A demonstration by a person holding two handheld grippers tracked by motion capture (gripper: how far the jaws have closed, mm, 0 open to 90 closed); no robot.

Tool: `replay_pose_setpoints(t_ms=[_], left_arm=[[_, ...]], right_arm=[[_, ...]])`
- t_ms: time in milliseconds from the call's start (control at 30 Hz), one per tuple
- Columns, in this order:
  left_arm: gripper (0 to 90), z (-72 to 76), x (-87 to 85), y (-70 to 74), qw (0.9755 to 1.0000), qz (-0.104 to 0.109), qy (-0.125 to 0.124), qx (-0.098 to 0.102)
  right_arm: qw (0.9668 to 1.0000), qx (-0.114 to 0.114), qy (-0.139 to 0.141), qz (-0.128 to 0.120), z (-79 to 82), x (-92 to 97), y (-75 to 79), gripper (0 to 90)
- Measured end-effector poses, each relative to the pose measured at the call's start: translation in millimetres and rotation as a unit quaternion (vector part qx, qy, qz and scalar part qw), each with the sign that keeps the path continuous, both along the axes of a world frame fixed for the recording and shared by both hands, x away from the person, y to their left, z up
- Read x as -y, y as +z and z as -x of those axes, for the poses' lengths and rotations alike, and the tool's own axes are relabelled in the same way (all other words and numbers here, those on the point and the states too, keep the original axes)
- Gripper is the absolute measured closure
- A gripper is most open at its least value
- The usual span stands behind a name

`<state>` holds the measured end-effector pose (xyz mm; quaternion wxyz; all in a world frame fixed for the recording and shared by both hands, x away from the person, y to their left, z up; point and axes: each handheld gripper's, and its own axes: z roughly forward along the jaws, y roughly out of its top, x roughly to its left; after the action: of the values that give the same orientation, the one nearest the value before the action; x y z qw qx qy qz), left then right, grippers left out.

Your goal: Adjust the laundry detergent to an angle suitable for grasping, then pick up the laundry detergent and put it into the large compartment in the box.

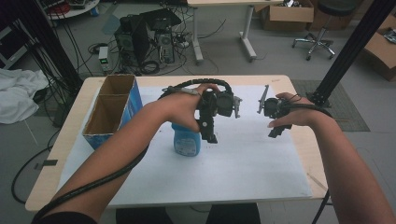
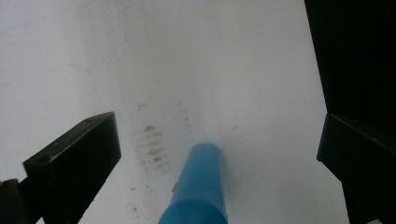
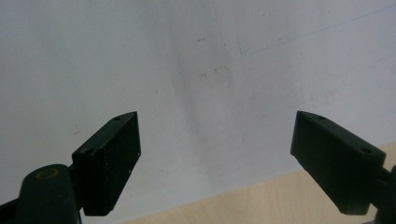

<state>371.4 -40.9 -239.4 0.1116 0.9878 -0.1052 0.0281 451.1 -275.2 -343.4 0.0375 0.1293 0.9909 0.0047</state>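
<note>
blue bottle (image 2: 198,186) | between open left gripper (image 2: 217,154) jaws (untouched)

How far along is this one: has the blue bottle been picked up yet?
Not yet. The blue bottle stands on the white sheet, ungripped. The left gripper hangs open over it, the bottle's top between the jaws. The right gripper is open, holding nothing. Closing and lifting remain.

free: white sheet (image 1: 243,158) right | obstacles: blue bottle (image 1: 186,140), cardboard box (image 1: 112,109) left
</note>
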Motion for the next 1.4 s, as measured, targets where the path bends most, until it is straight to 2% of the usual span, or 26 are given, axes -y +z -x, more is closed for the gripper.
replay_pose_setpoints(t_ms=[67, 167, 267, 467, 667, 867, 1400], left_arm=[[0.1, 0.3, 0.8, 0.2, 1.0000, -0.005, -0.002, 0.003], [0.0, 0.1, 0.4, 2.5, 1.0000, -0.001, -0.002, 0.004], [0.1, -0.2, -0.8, 3.6, 1.0000, 0.002, -0.001, 0.002], [0.0, -1.7, -5.9, 1.8, 1.0000, 0.006, 0.005, -0.001], [0.0, -2.9, -7.4, 1.8, 1.0000, -0.001, 0.001, 0.002], [0.0, -1.7, -9.3, 6.9, 1.0000, 0.007, -0.002, 0.006], [0.1, 1.9, -6.7, 9.3, 0.9999, 0.005, -0.007, 0.008]], right_arm=[[1.0000, 0.000, 0.002, 0.001, -0.6, -1.8, 0.5, 16.0], [1.0000, 0.002, 0.006, 0.005, -1.1, -3.7, 1.3, 16.1], [1.0000, 0.001, 0.006, -0.001, -0.6, -3.4, 3.1, 15.9], [1.0000, -0.002, 0.005, 0.008, -0.8, -4.7, -0.3, 16.1], [1.0000, 0.000, 0.005, 0.002, -3.0, -10.4, 0.2, 16.0], [1.0000, 0.000, 0.005, 0.002, -2.6, -13.2, 1.1, 16.0], [1.0000, 0.003, 0.001, 0.002, 2.8, -7.7, 4.5, 16.1]])
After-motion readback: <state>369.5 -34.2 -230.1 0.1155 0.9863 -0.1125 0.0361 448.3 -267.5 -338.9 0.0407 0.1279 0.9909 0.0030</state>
